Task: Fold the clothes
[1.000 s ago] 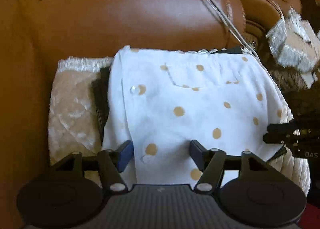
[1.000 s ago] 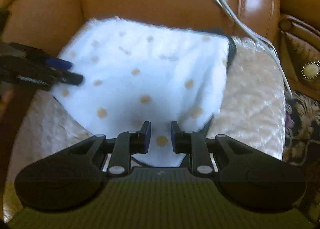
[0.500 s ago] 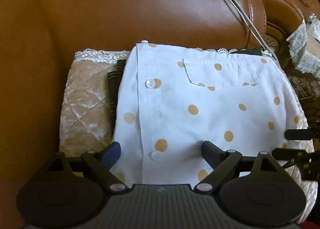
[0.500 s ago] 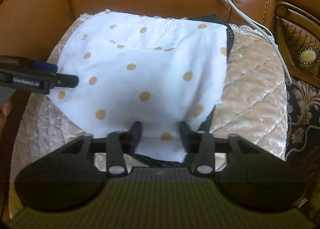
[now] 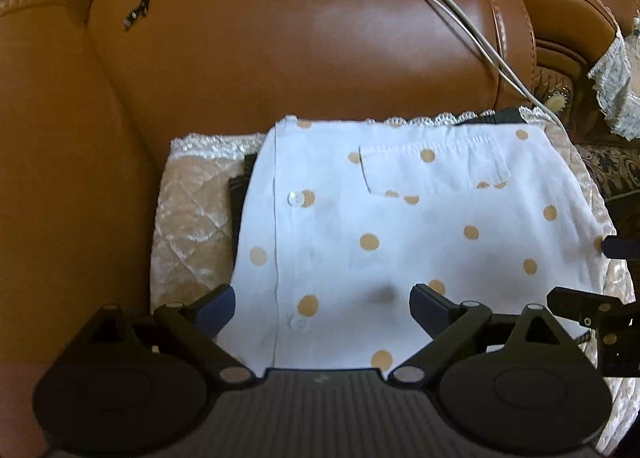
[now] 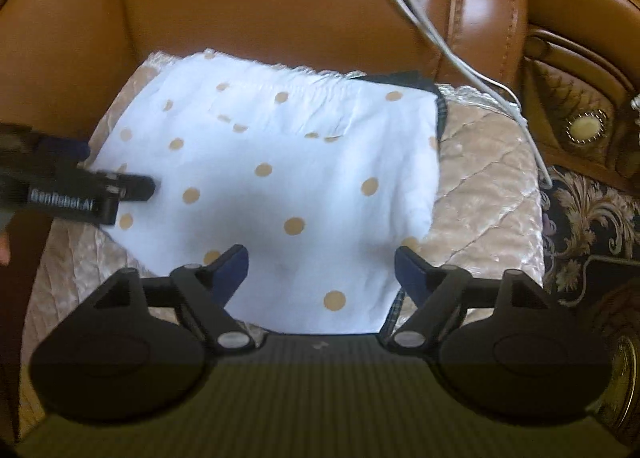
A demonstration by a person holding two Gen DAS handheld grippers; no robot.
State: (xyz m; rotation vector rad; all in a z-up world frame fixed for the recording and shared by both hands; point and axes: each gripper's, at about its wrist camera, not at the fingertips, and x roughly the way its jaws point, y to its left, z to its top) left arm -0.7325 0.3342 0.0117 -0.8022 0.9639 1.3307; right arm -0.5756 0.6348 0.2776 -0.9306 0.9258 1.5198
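Jaws of both grippers spread apart, empty, above folded shirt's (image 5: 400, 234) near edge.

Shirt (image 5: 420, 242) atop dark garment (image 5: 239, 202), both on cushion (image 5: 188, 226), backrest (image 5: 304, 42) behind.
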